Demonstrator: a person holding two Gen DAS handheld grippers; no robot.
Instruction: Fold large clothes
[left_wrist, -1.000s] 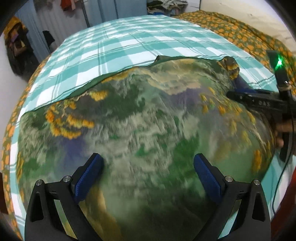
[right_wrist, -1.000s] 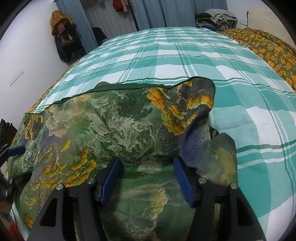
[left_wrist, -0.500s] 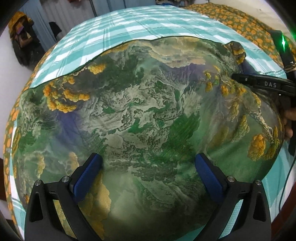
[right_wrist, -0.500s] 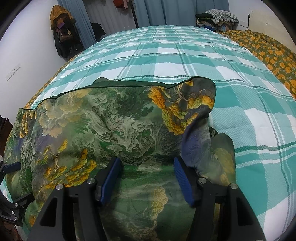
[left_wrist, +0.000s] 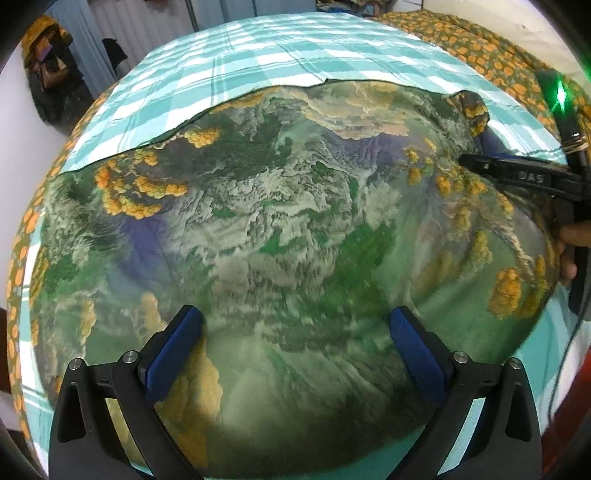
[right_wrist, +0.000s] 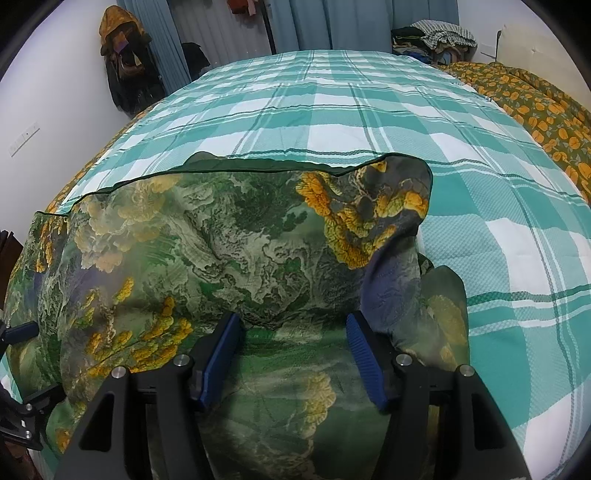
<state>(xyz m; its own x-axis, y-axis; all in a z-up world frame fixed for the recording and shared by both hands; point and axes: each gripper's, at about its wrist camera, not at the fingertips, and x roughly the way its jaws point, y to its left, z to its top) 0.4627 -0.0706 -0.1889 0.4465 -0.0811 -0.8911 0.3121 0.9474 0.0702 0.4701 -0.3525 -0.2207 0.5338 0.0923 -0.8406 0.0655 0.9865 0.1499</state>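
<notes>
Two handheld grippers hover at the near edge of a bed, both angled down over a large printed cloth (left_wrist: 280, 229). This cloth, green with orange and cream patches and a dark hem, lies spread on a teal and white checked sheet (right_wrist: 369, 110), covering the near part of the bed. Its far edge runs roughly straight across the sheet.

At the left gripper (left_wrist: 295, 332), the blue pads stand wide apart, with cloth bulging up between them. No pad visibly presses the fabric, so it looks released.

At the right gripper (right_wrist: 293, 338), the pads are held partly apart. A raised fold of cloth sits just in front of them, and the cloth's right corner (right_wrist: 388, 206) stands up, curled, beside the right pad. The pads do not pinch the fabric, so this one also looks released. From the left view, the right gripper appears at the cloth's right edge, held by a hand (left_wrist: 570, 251) of which only fingertips show.

An orange flowered blanket (right_wrist: 535, 110) lies along the bed's right side. Curtains (right_wrist: 221, 33) and hanging clothes fill the far wall.
</notes>
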